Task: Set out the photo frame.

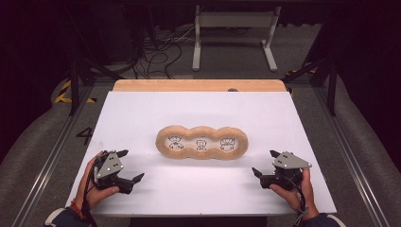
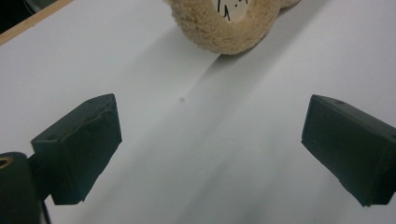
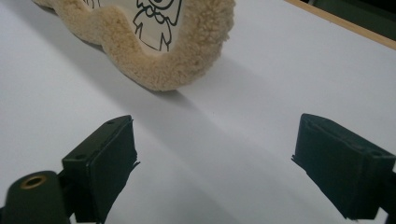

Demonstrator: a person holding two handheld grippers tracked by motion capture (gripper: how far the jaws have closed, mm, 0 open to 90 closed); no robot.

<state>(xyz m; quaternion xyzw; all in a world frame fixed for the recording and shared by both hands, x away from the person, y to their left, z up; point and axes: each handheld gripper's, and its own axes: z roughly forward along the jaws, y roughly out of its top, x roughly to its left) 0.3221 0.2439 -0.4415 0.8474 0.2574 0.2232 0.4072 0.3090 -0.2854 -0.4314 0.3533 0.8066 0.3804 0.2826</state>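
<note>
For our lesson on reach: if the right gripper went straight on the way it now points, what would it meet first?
Probably the fuzzy tan frame: its rounded end lies ahead of the right gripper, slightly off centre, with bare white table between. Depth is unclear.

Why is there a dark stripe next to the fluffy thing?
It is a shadow: in the high view the fluffy frame darkens the white table beneath its front edge; in both gripper views the shadow runs toward the camera, and the black fingers look slightly soft.
</note>
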